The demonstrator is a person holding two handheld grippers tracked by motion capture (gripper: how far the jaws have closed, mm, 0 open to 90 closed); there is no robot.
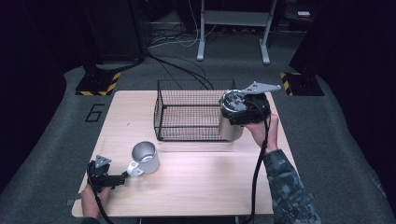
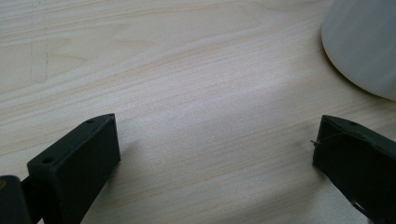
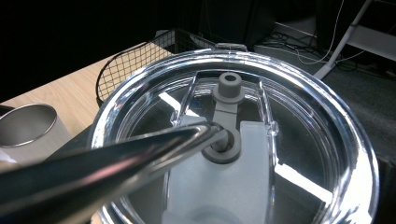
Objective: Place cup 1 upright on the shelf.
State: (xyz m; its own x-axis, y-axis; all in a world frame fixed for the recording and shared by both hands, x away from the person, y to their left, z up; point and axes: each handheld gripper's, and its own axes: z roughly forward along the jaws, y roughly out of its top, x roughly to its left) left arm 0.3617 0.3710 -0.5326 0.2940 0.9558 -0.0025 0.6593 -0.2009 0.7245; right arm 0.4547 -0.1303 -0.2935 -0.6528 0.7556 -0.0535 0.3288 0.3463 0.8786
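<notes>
1. Beside the wire basket, the right gripper holds a lidded tumbler; its jaws' state I cannot tell.
2. Left gripper, jaws apart, sits near the mug, not yet grasped.

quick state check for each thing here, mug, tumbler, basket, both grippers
mug: upright on the table, open top, no lid
tumbler: upright at the basket's right front corner, clear lid on, metal straw in its hole
basket: upright on the table, nothing in it
left gripper: open, beside the mug's handle
right gripper: over the tumbler, open or shut unclear
</notes>
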